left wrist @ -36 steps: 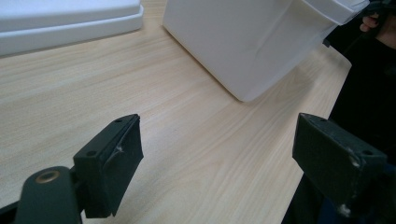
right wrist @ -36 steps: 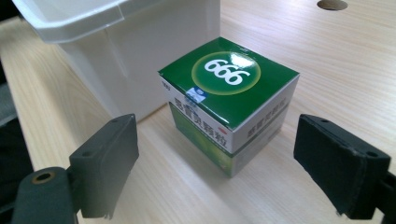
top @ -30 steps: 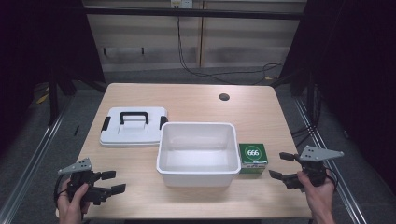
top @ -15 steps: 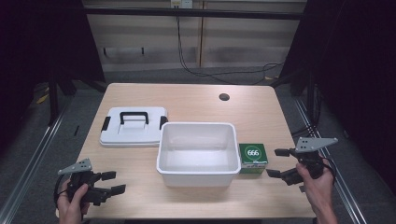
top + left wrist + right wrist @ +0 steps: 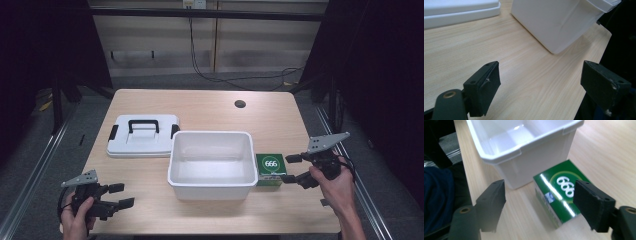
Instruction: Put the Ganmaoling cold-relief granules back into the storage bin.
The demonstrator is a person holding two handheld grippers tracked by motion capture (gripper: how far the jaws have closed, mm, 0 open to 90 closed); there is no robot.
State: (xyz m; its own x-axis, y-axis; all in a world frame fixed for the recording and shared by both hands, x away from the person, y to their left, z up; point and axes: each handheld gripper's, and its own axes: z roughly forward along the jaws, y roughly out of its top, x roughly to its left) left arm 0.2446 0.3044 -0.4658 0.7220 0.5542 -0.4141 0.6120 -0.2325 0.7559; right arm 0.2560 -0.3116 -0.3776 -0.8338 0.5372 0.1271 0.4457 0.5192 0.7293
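Observation:
A green box (image 5: 270, 169) marked 666 lies on the table against the right wall of a white open tub (image 5: 210, 137). My right gripper (image 5: 290, 168) hovers just right of the box, held by a hand. Its jaws stand apart and have just been closing. In the right gripper view the box (image 5: 559, 192) lies beyond and below the gripper (image 5: 540, 188), untouched by either pad. My left gripper (image 5: 123, 195) rests near the table's front left corner, open, and in its own view the gripper (image 5: 541, 70) has bare wood between the jaws.
A white lid (image 5: 142, 135) with a black handle lies flat left of the tub. A small dark hole (image 5: 240, 104) sits in the tabletop at the back right. The tub wall (image 5: 559, 22) rises ahead of the left gripper.
My right gripper has risen and shifted a little left toward the green box. The left gripper has stayed where it was.

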